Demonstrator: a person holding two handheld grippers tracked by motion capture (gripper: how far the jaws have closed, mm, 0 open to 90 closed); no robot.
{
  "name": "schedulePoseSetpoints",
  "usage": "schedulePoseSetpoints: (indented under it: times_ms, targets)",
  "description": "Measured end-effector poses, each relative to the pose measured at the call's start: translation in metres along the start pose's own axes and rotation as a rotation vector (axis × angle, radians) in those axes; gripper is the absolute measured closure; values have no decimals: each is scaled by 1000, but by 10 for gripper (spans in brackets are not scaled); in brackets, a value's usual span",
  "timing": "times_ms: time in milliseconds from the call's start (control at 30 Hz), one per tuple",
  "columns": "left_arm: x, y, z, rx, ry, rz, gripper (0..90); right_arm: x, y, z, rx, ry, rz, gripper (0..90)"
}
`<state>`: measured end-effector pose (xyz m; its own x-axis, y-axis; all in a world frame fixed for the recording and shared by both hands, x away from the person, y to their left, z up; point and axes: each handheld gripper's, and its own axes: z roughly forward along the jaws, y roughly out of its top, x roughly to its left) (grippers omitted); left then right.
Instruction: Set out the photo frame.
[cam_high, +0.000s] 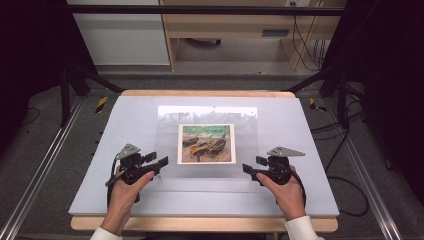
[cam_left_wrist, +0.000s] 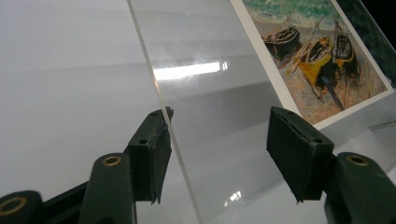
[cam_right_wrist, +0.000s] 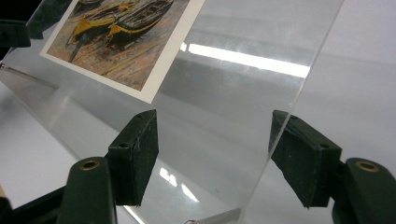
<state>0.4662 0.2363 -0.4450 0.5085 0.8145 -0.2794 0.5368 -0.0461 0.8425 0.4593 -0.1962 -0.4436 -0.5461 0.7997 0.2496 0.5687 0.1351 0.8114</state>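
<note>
A clear plastic sheet (cam_high: 170, 120) lies on the pale board (cam_high: 115, 135), and a postcard (cam_high: 206, 143) of painted boats sits at its middle. My left gripper (cam_high: 157, 161) is at the sheet's near left corner and my right gripper (cam_high: 253, 165) at its near right corner. In the left gripper view the open jaws (cam_left_wrist: 219, 149) straddle the sheet's left edge (cam_left_wrist: 159, 93), with the postcard (cam_left_wrist: 322, 51) beyond. In the right gripper view the open jaws (cam_right_wrist: 215, 154) straddle the sheet's right edge (cam_right_wrist: 299, 93), close to the right pad (cam_right_wrist: 299, 158). The postcard (cam_right_wrist: 116, 37) is at the upper left.
The board rests on a wooden table (cam_high: 205, 93) whose edge shows at front and back. Metal rails (cam_high: 45, 160) run along both sides on the floor. Cables (cam_high: 345, 185) lie to the right, and cabinets (cam_high: 120, 35) stand behind the table.
</note>
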Motion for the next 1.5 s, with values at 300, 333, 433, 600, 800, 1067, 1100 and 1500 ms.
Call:
schedulePoseSetpoints:
  times_ms: [300,333,433,600,800,1067,1100,1500]
  targets:
    - [-3,-2,-6,-4,4,13,431,6,-3,-6,2,-21,-30,359]
    - [-3,-2,-7,-3,4,17,434,7,-3,-6,1,-23,-35,361]
    - [-4,-2,-8,-2,4,22,436,9,-5,-8,2,-30,-40,370]
    - [-6,-3,-10,-4,12,28,443,10,-7,-10,-7,-37,-47,387]
    - [-6,-4,-12,-6,11,29,457,12,-10,-13,-9,-44,-44,400]
    - [-7,-6,-14,-12,12,35,466,13,-11,-15,-10,-47,-58,415]
    - [-8,-6,-14,-10,15,38,466,13,-11,-15,-8,-46,-55,415]
    - [-8,-7,-17,-8,10,47,479,16,-12,-16,-8,-56,-64,422]
